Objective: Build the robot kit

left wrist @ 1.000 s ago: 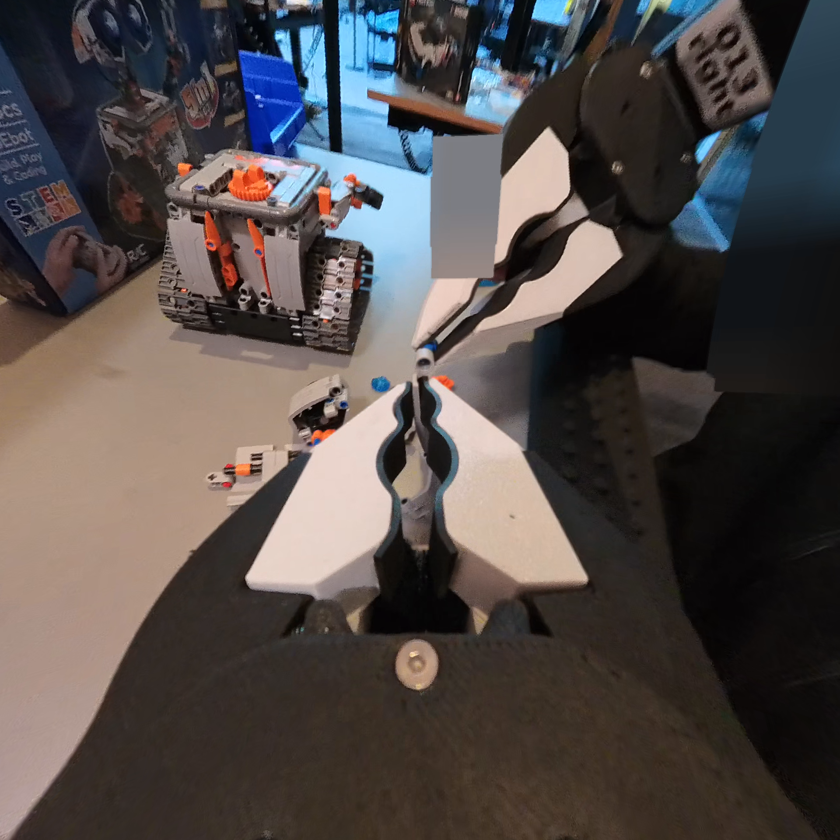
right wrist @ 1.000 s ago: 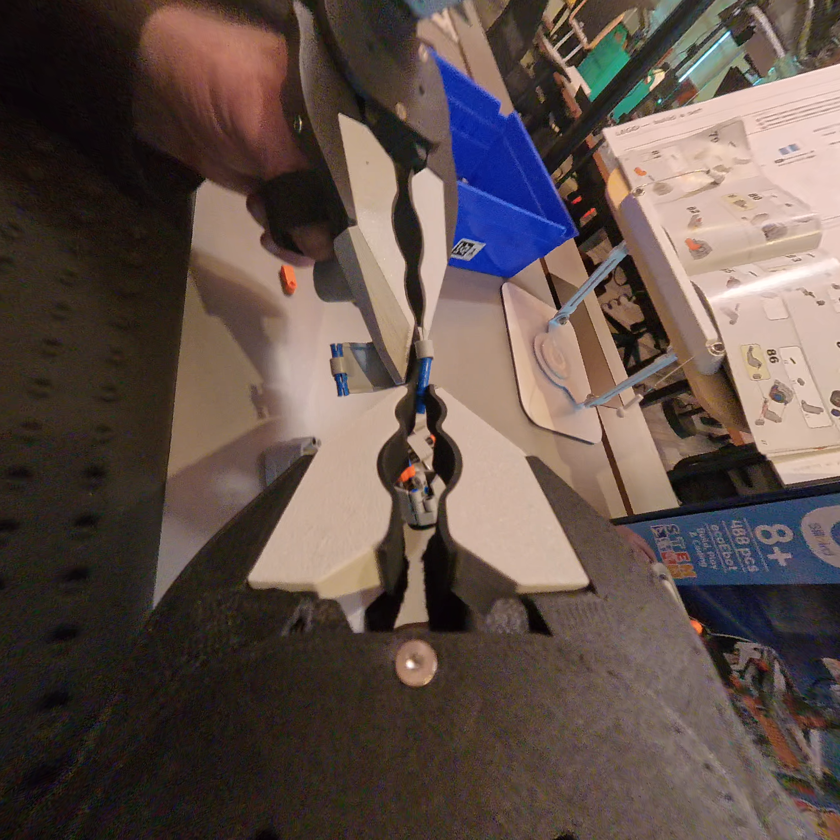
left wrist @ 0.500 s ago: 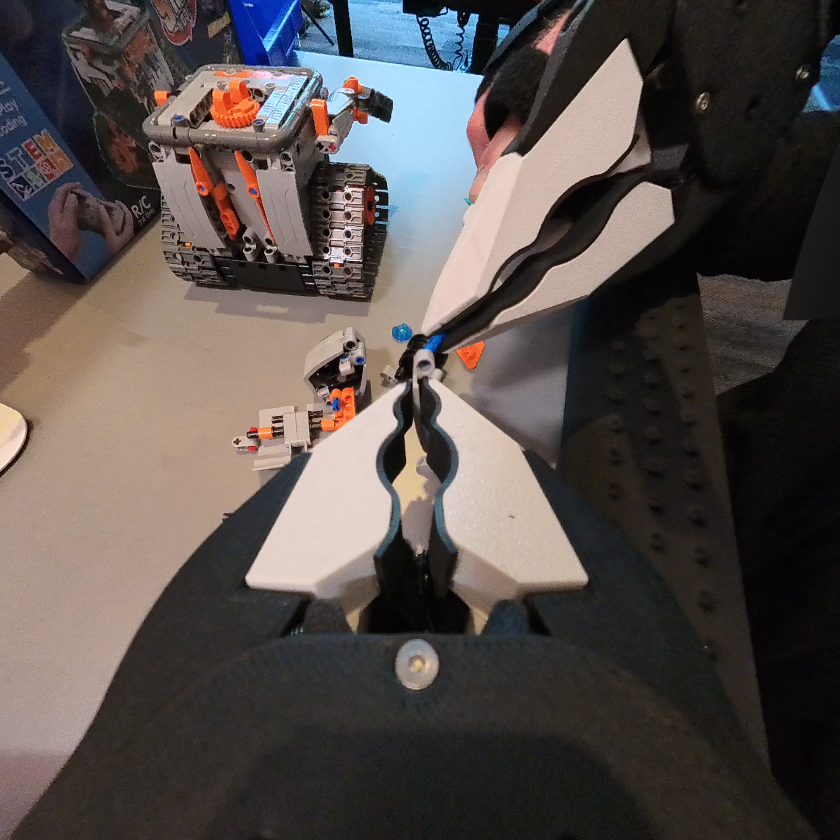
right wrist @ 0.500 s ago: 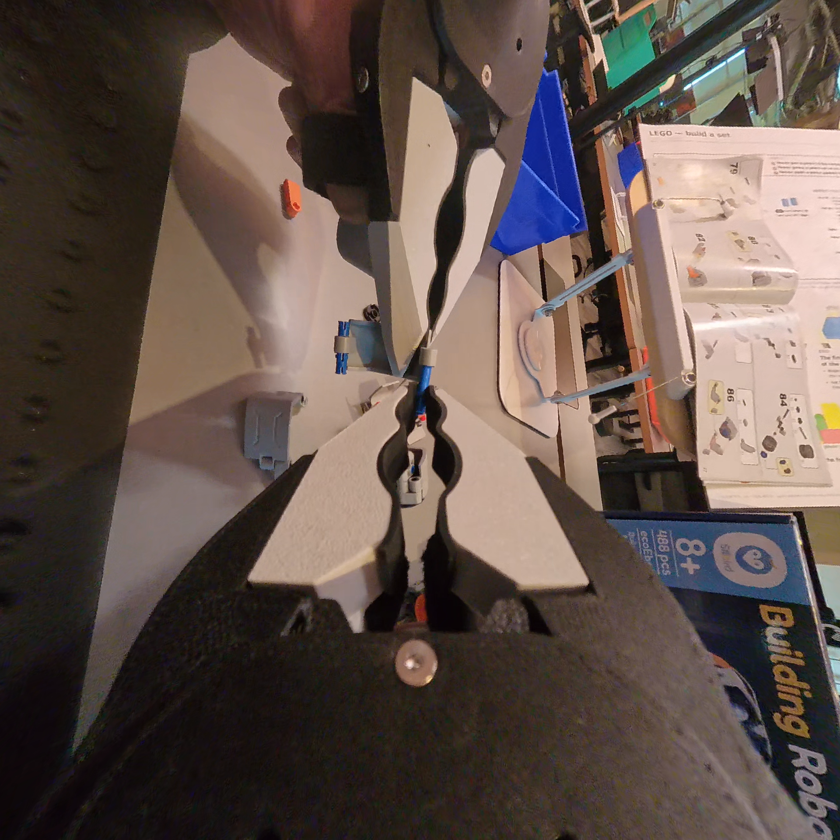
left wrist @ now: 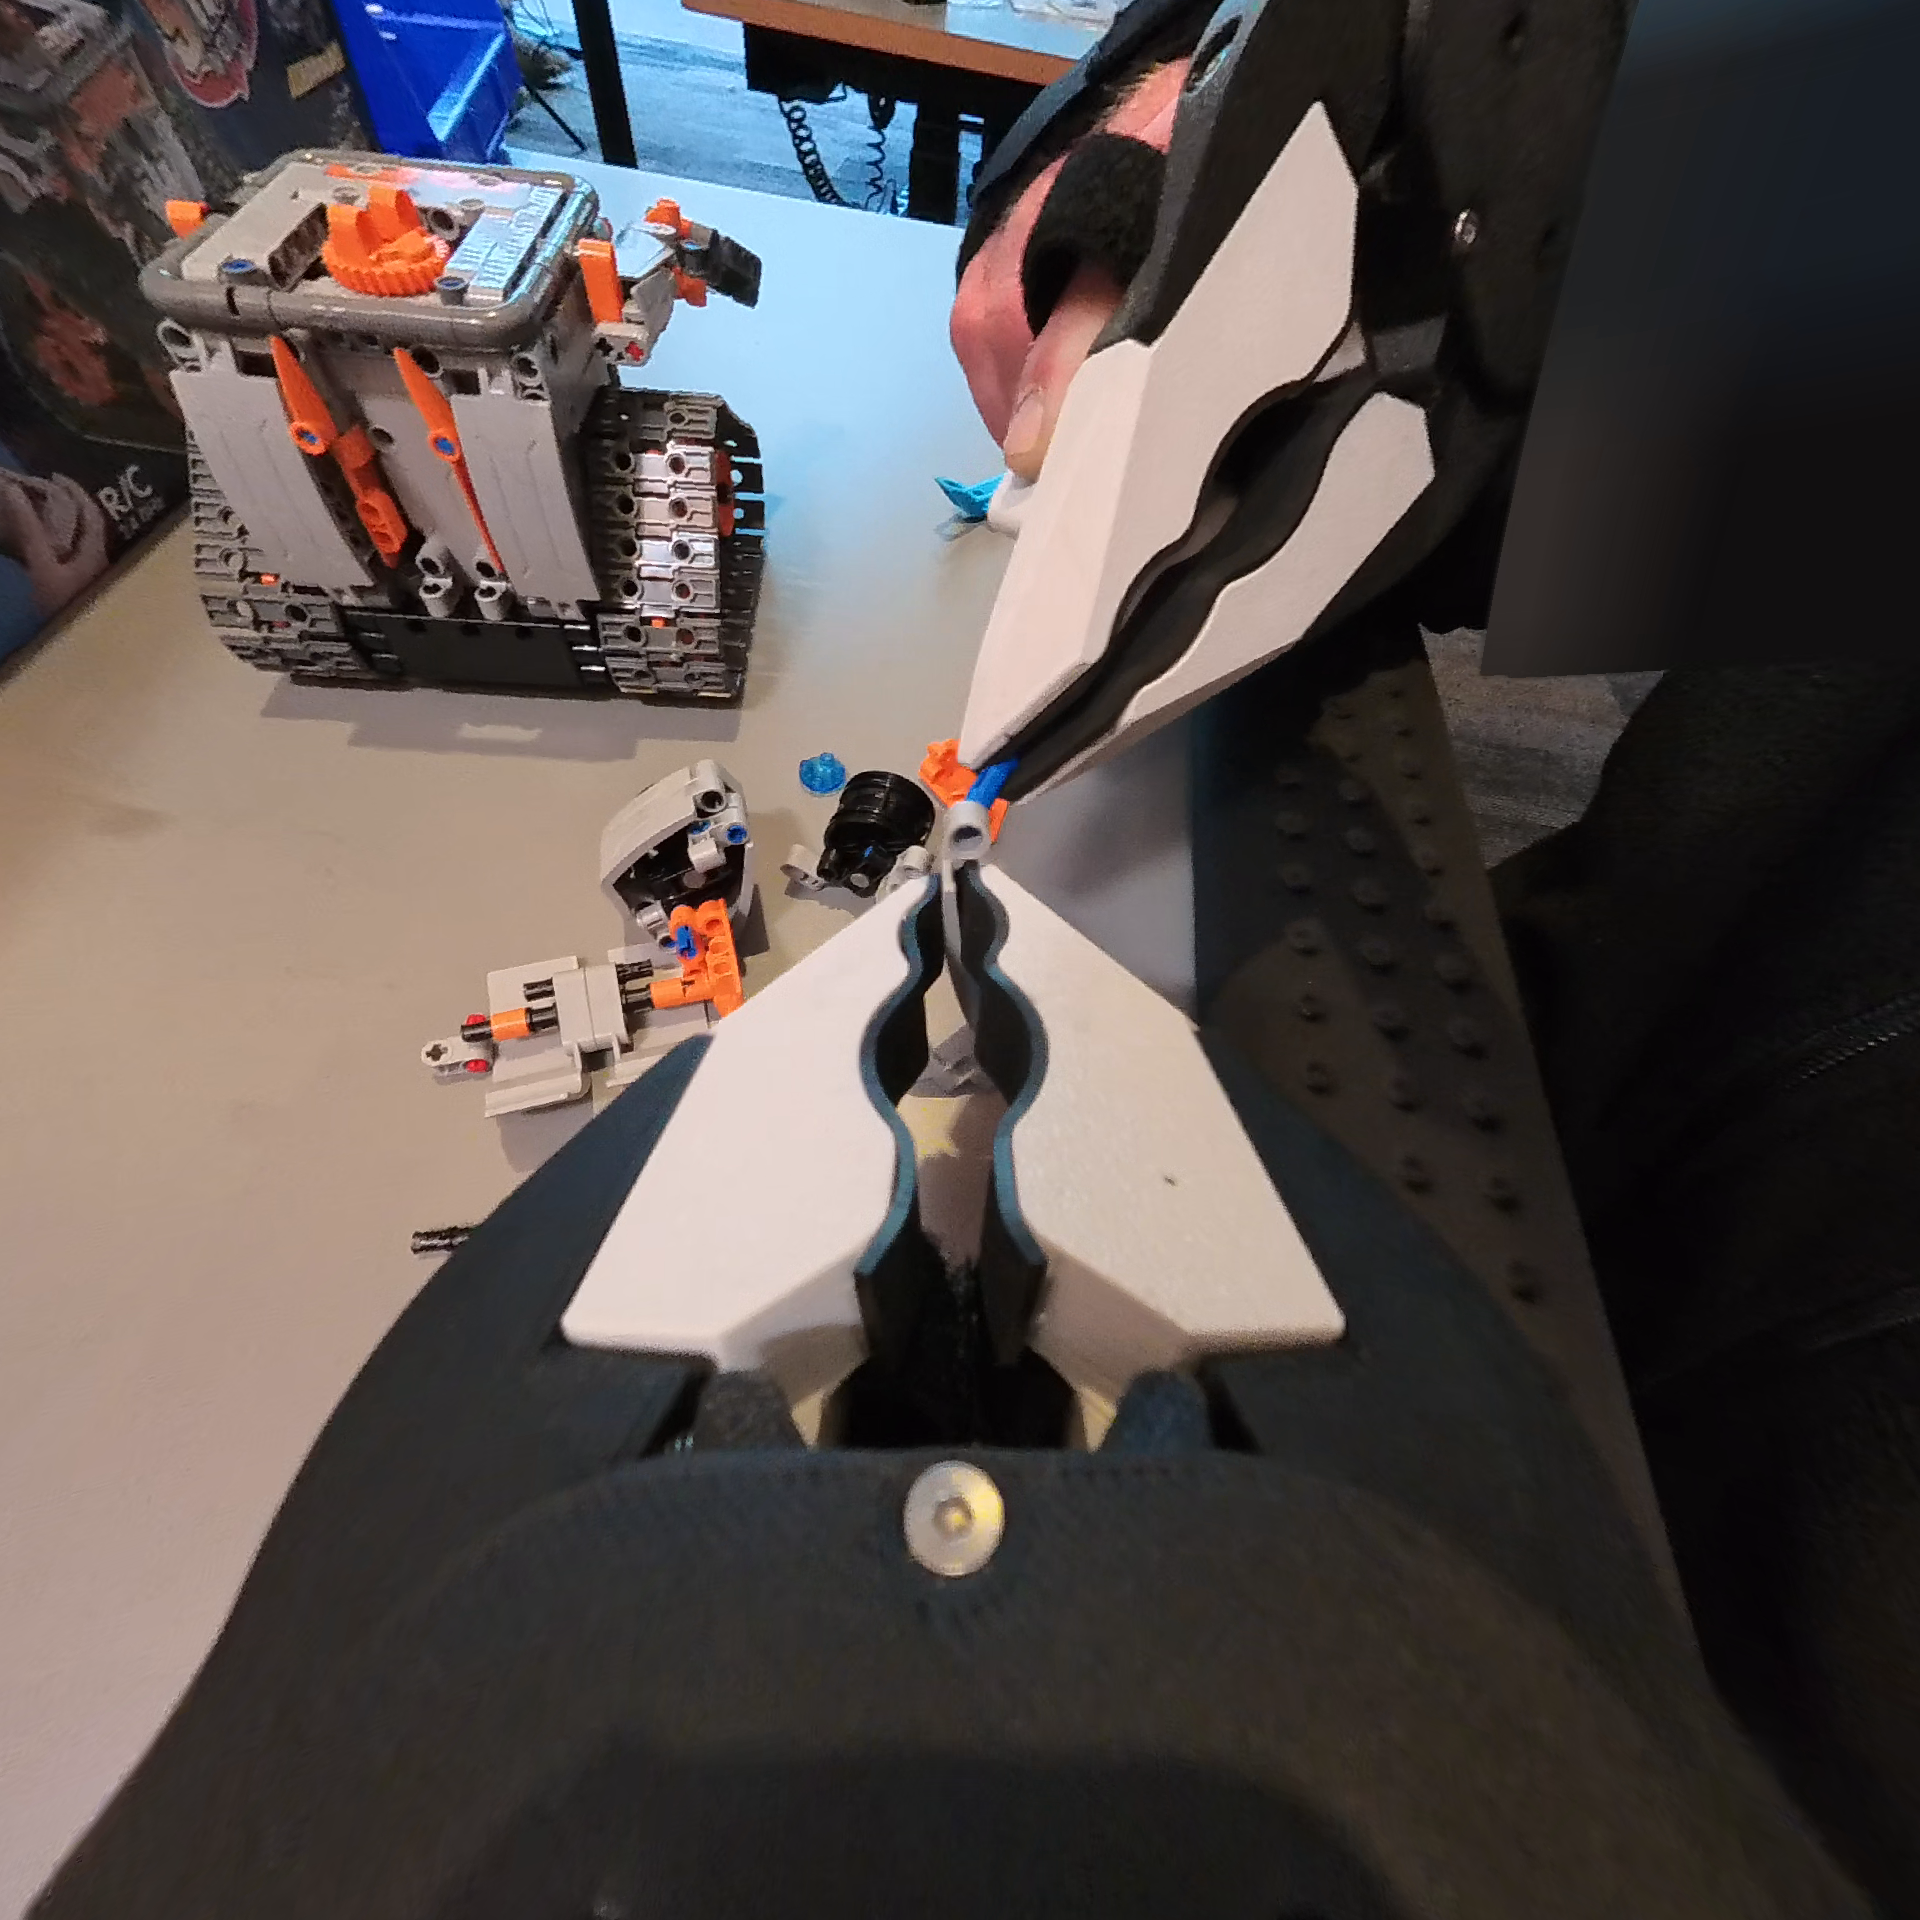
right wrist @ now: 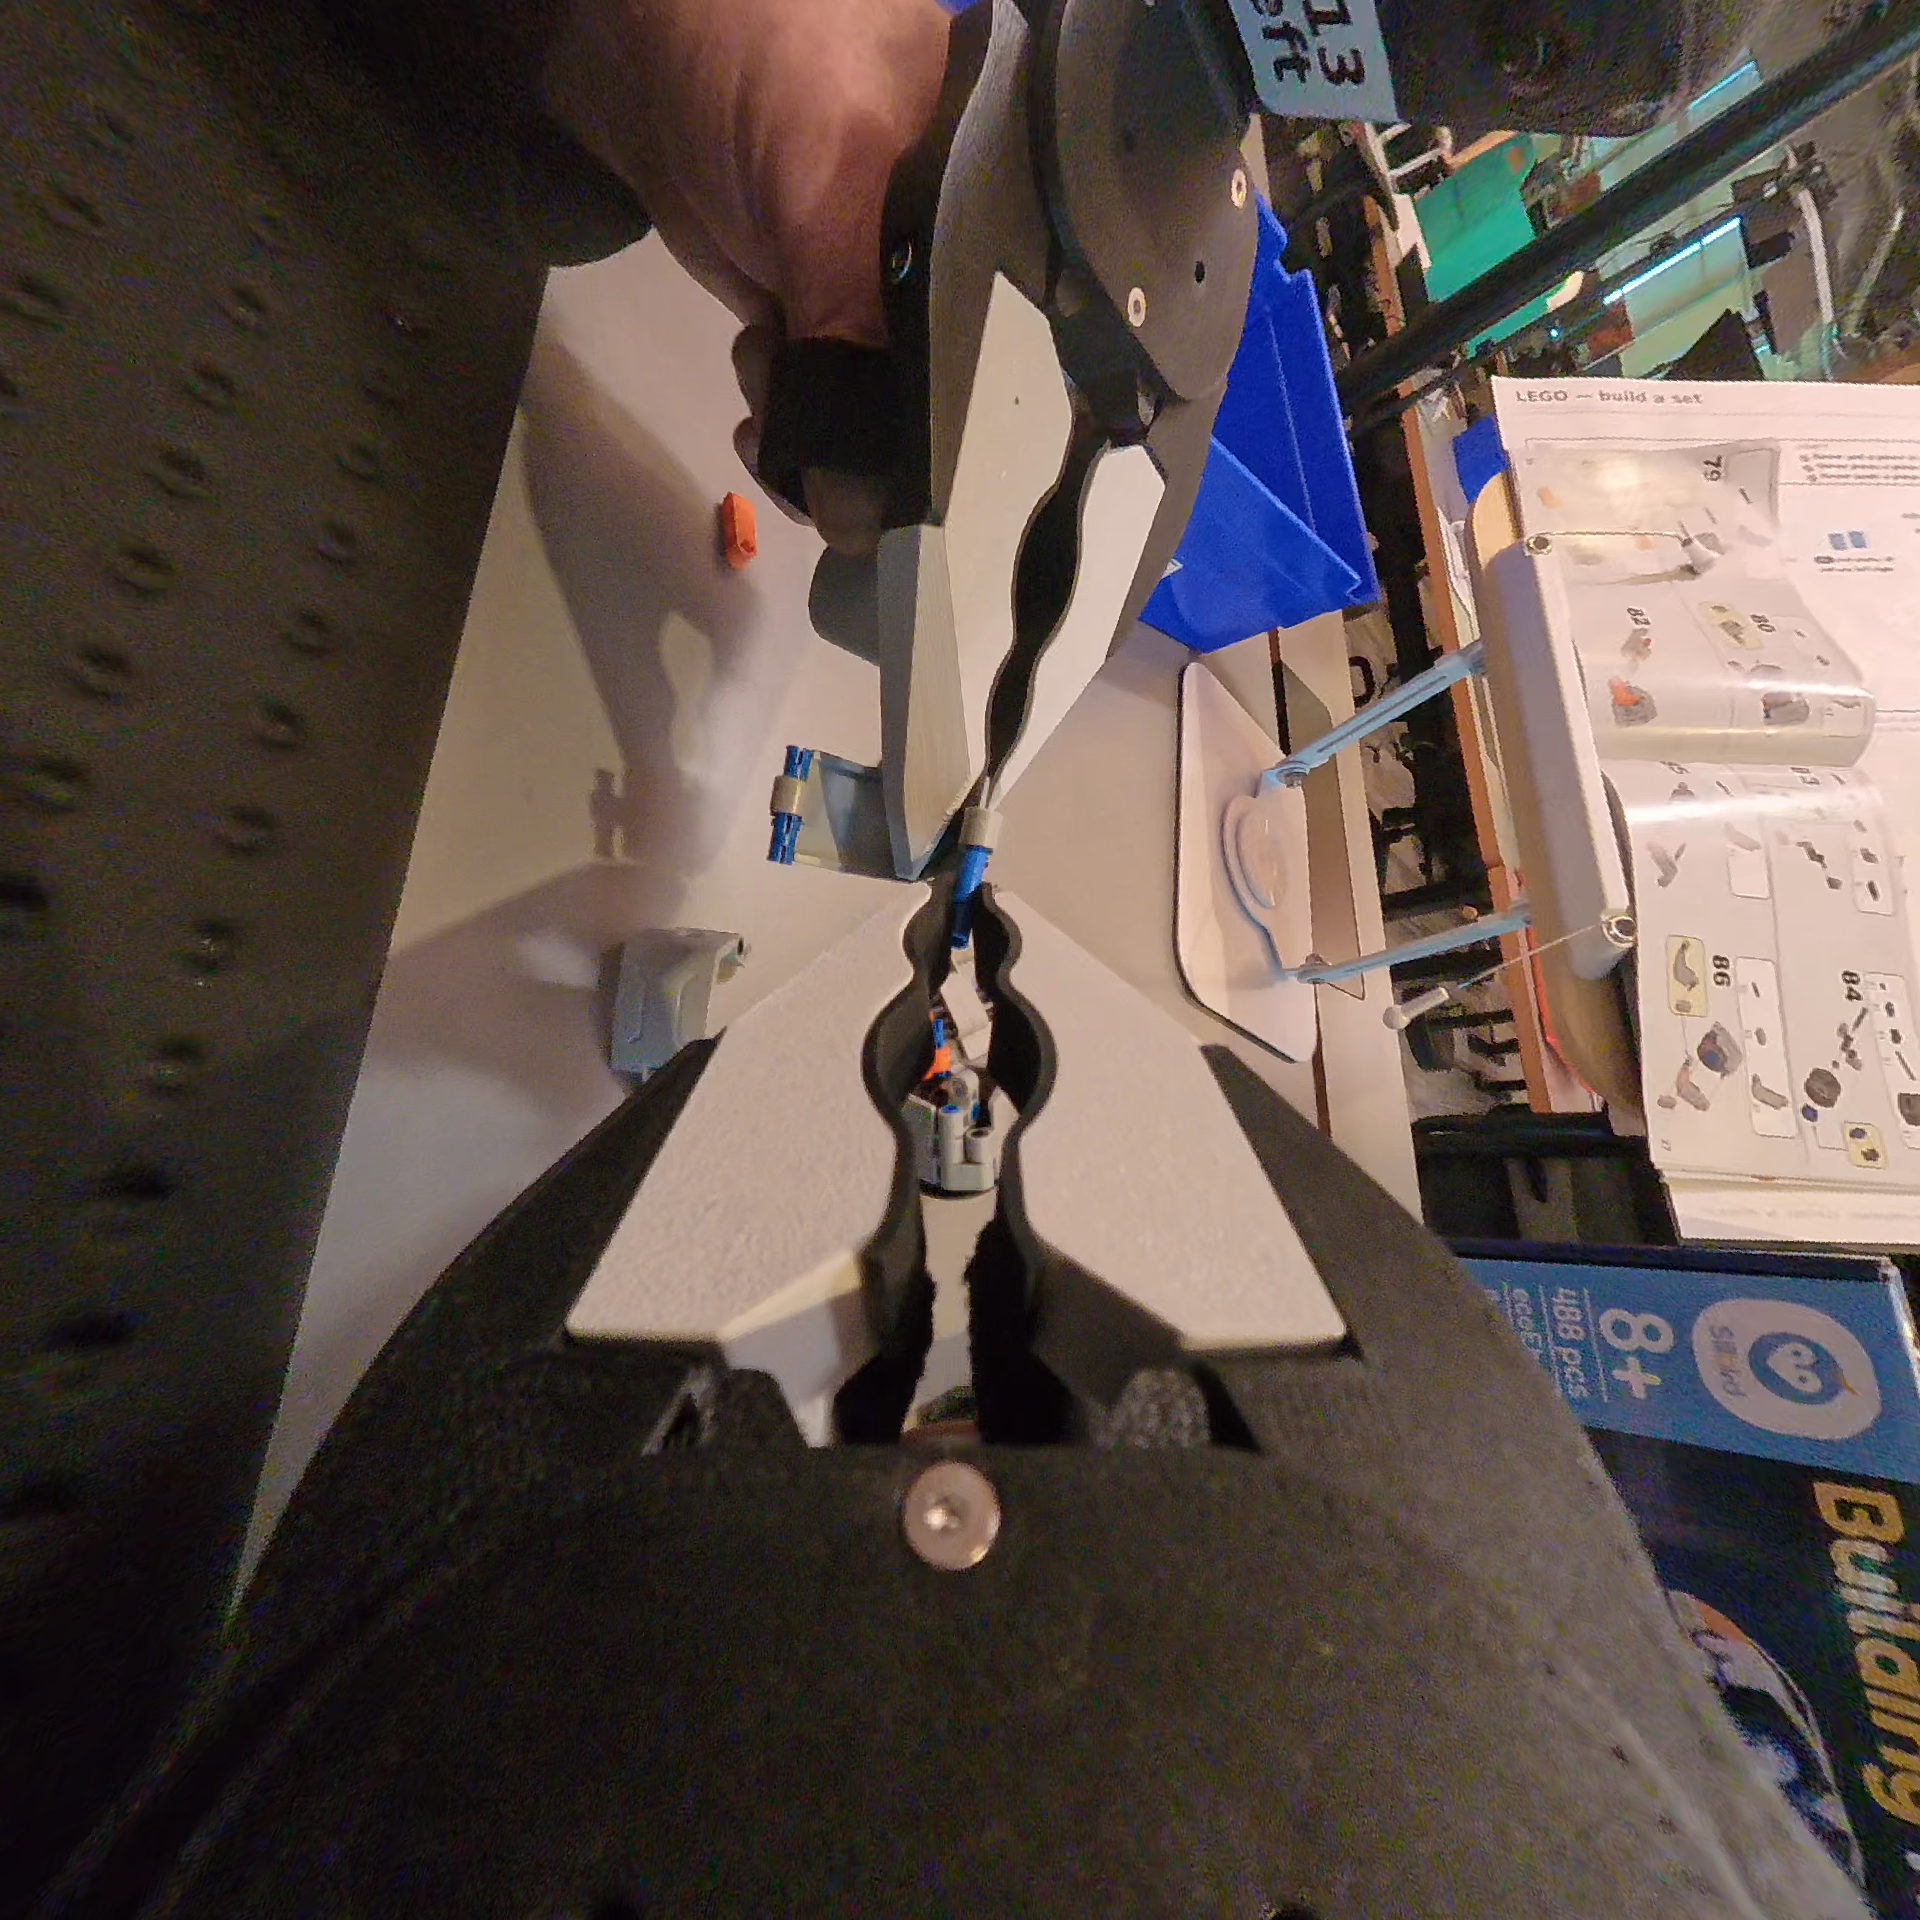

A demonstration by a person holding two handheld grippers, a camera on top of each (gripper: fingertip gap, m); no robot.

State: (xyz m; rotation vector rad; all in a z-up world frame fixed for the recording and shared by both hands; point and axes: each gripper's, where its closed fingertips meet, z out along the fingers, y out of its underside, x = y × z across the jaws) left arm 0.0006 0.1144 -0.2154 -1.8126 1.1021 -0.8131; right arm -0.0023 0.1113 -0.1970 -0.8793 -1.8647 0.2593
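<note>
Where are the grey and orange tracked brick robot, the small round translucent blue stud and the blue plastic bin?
grey and orange tracked brick robot (left wrist: 457,436): left wrist view, on its grey front panels.
small round translucent blue stud (left wrist: 820,773): left wrist view, on its top.
blue plastic bin (right wrist: 1247,540): right wrist view, on its side wall.

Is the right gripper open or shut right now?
Shut: the right gripper pinches a blue pin, whose grey connector end the left gripper grips.

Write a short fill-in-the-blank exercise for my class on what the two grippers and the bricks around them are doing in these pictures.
1. The left gripper is shut on a small ____ connector.
2. The right gripper pinches a ____ pin.
3. The gear on top of the tracked brick robot is ____.
4. The open instruction booklet rests on a ____.

Missing words: grey; blue; orange; stand
</note>
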